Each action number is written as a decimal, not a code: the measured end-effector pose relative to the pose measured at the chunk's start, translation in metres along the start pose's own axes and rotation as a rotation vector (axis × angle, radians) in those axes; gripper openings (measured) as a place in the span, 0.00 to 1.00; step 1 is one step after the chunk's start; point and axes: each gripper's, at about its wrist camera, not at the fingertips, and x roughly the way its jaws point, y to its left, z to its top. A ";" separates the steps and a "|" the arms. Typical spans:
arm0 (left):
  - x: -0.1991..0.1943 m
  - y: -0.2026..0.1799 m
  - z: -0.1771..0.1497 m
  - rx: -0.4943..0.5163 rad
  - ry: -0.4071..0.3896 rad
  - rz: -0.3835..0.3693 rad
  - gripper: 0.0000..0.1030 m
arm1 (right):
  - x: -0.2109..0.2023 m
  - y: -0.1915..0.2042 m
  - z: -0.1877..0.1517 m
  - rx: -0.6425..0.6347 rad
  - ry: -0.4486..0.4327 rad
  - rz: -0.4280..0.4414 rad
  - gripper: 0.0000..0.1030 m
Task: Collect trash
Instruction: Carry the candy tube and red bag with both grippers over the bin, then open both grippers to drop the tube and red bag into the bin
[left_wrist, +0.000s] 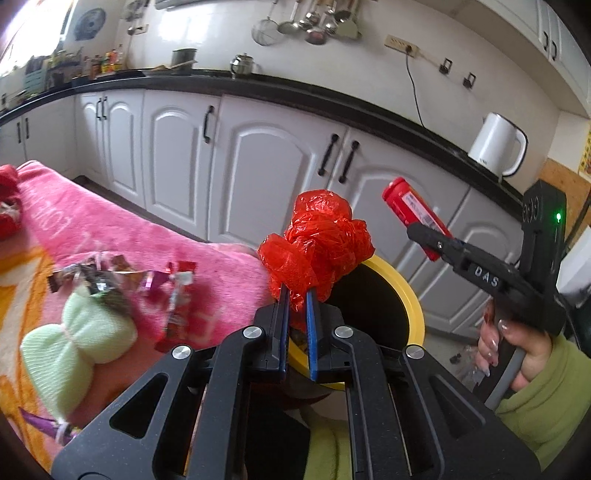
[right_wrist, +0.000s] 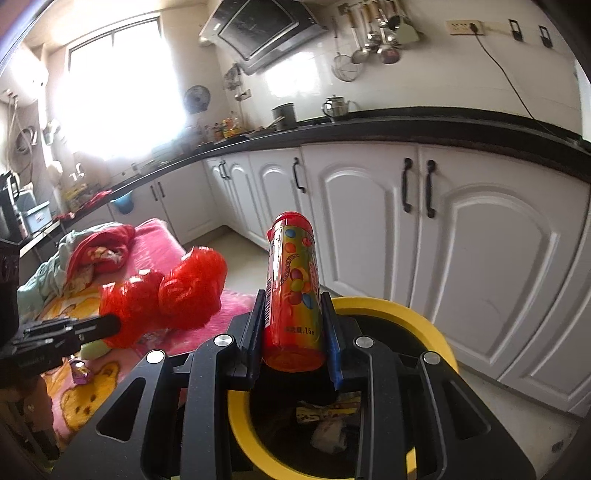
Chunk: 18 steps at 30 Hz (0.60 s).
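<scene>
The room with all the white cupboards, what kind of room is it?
Most likely a home kitchen. A long black countertop runs over the white cupboards, ladles and a strainer hang on the wall, a range hood is mounted above, and a white kettle stands on the counter.

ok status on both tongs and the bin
Left tongs shut on red plastic bag. Right tongs shut on candy tube. Both by yellow-rimmed bin. Nothing blocking.
</scene>
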 end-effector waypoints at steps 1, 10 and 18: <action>0.003 -0.003 0.000 0.007 0.004 -0.002 0.04 | -0.001 -0.003 0.000 0.007 0.000 -0.004 0.26; 0.034 -0.028 -0.009 0.063 0.069 -0.017 0.04 | 0.000 -0.035 -0.009 0.068 0.030 -0.042 0.26; 0.057 -0.042 -0.014 0.101 0.115 -0.025 0.04 | 0.008 -0.051 -0.019 0.085 0.078 -0.064 0.26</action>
